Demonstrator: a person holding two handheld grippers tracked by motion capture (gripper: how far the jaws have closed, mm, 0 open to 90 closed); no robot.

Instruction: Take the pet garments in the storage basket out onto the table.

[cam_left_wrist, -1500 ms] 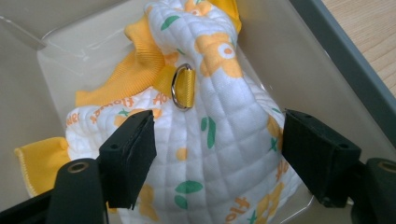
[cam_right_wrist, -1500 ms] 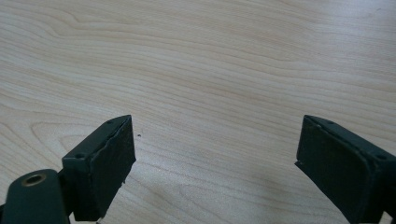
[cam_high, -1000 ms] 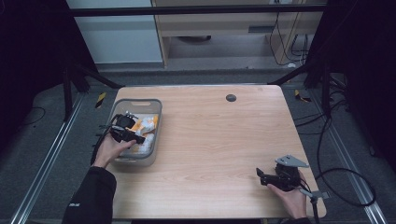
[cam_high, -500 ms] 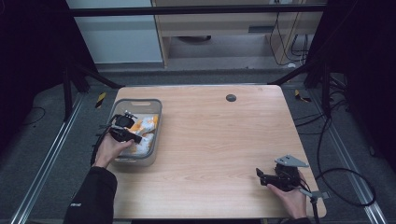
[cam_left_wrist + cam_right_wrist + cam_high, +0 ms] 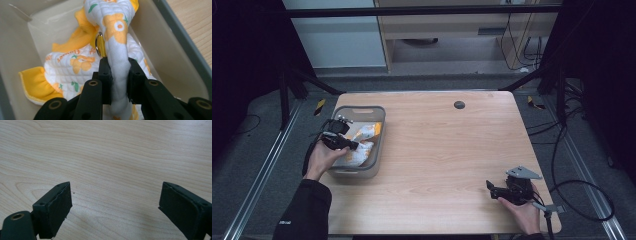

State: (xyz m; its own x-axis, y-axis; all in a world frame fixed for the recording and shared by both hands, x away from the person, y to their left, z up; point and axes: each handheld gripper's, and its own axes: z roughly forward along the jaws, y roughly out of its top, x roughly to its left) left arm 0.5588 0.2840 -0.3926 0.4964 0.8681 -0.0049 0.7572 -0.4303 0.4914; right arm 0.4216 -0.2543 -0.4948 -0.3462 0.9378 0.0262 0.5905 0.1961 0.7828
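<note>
1. Quilted white cloth printed with orange flowers and green leaves, the garment [image 5: 82, 62] lies bunched in the grey bin [image 5: 175, 42]; yellow ribbed trim shows at its edges and a small metal ring sits on a yellow strap near its middle.
2. One raised fold of that garment is pinched between the jaws of the left gripper [image 5: 117, 80], which press on it from both sides with only the thickness of the cloth between them.
3. From the high view, the left gripper [image 5: 343, 141] sits over the bin [image 5: 379, 131], held by the person's left hand [image 5: 323, 159].
4. One bin stands at the left side of the wooden table [image 5: 447, 150], close to its left edge, and one garment [image 5: 362, 137] lies in it.
5. Well apart, near the table's front right corner, the right gripper [image 5: 491, 189] rests low over bare wood in the person's right hand [image 5: 524, 212].
6. Its jaws stand wide apart in the right gripper view [image 5: 113, 207], holding and touching nothing; wood grain shows between them.
7. One small dark round disc [image 5: 459, 104] is set in the table near its far edge.
8. Count: two grippers, one bin, one garment, one disc.
</note>
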